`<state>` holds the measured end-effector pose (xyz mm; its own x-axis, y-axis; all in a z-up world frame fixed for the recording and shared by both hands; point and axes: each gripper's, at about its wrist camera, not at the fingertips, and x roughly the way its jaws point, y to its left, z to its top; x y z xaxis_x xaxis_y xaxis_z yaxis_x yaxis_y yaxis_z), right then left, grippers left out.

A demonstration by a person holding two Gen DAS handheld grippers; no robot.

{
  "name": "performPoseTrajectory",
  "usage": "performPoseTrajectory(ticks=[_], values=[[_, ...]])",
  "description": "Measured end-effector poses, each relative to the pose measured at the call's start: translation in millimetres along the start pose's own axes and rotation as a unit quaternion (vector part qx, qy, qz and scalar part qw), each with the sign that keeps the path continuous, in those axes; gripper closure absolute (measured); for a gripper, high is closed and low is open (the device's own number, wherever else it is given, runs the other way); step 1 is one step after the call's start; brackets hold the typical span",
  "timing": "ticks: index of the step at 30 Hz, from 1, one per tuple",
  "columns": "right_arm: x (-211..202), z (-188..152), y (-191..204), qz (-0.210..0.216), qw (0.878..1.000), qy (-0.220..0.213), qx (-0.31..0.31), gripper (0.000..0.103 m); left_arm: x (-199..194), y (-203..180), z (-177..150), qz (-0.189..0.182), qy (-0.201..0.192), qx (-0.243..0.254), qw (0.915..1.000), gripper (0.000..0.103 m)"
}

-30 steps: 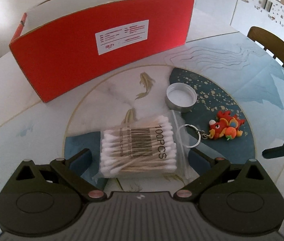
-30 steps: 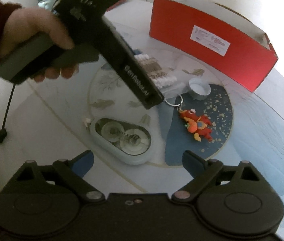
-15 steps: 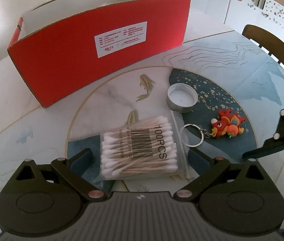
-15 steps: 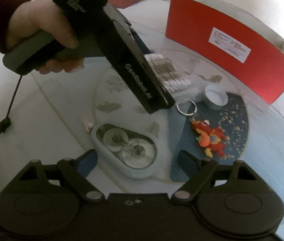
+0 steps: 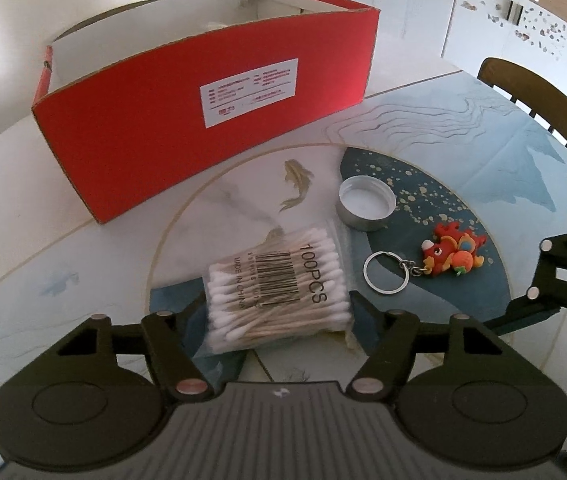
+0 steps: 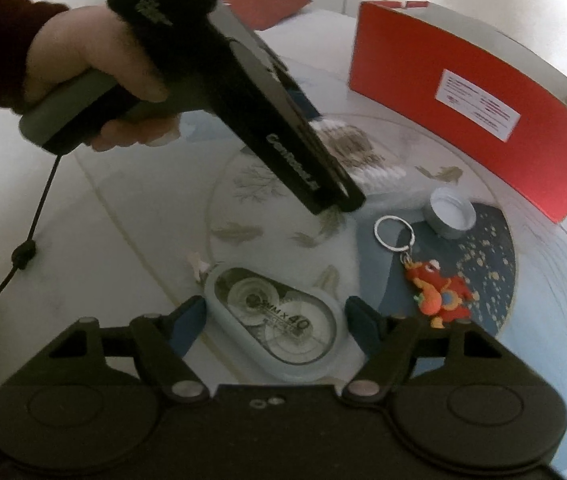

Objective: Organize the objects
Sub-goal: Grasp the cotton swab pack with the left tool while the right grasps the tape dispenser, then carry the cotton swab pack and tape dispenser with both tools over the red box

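Observation:
A clear bag of cotton swabs lies on the table between my left gripper's fingers. Its jaws are closing, and both pads meet the bag's ends. In the right wrist view, a white correction tape dispenser lies flat between my right gripper's fingers. Those jaws are closing too, with the pads close beside the dispenser and a thin gap on the right side. An open red cardboard box stands behind the bag of swabs. A person's hand holds the left gripper's handle.
A silver metal cap and a red dragon keychain with its ring lie right of the swabs. The right gripper's linkage reaches in at the right edge. A wooden chair stands behind the table. A cord hangs from the left handle.
The left jaws have closed in from wide open onto the swab bag. The right jaws have narrowed around the correction tape, and the right gripper has come closer to it.

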<state>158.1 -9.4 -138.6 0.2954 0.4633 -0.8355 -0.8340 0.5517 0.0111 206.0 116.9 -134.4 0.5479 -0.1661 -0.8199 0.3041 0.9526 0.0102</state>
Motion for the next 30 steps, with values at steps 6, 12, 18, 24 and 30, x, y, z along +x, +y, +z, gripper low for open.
performPoseTrajectory(ticks=[6,12,18,24,30], values=[[-11,-10,-2,-0.032,0.998,-0.006,0.056,0.028,-7,3,-7,0.003,-0.008,-0.012,0.9999,0.033],[-20,-20,-12,-0.071,0.989,-0.007,0.127,0.028,-19,6,-17,-0.006,-0.021,-0.041,0.9989,0.033],[-36,-23,-21,-0.089,0.98,-0.025,0.176,0.028,-35,5,-21,-0.008,-0.033,-0.056,0.9978,0.033],[-50,-14,-31,-0.107,0.974,-0.03,0.199,0.028,-49,2,-19,-0.011,-0.039,-0.068,0.9969,0.033],[-69,0,-47,-0.115,0.968,-0.054,0.217,0.028,-65,1,-10,-0.017,-0.049,-0.074,0.9959,0.033]])
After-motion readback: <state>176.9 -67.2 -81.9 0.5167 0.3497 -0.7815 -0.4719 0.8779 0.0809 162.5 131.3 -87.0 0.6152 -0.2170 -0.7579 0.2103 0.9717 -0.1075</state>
